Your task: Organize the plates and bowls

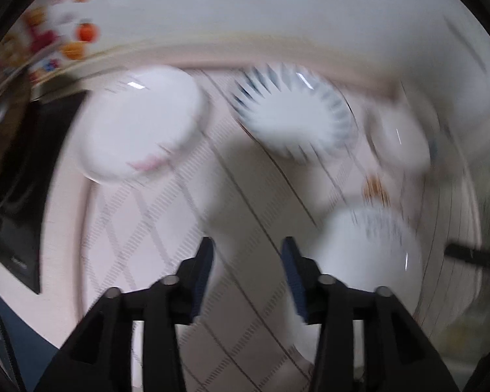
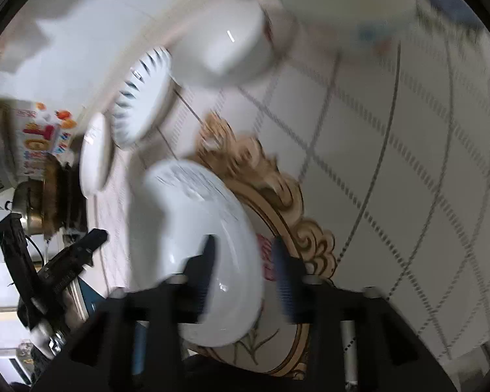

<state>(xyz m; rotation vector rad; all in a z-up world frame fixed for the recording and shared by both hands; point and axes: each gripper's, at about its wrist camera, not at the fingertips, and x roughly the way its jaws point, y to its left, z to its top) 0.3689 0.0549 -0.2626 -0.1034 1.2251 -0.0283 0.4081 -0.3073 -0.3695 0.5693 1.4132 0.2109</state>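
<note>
Left wrist view is motion-blurred. Left gripper points down at the tablecloth, jaws apart, nothing between them — released. White cloth with a grey dashed diamond grid. Four pieces of crockery on it: a plain white plate far left with a faint pink mark near its edge, a fluted plate with dark blue radial strokes round the rim at centre, a small white bowl to the right, and a larger white bowl just right of the fingers.

Right wrist view, also blurred: right gripper jaws apart, straddling the rim of that larger white bowl — pads don't look pressed on it, so released. Bowl is glossy white with faint grey marks on its rim, sitting partly over a gold scroll motif printed on the cloth.
</note>
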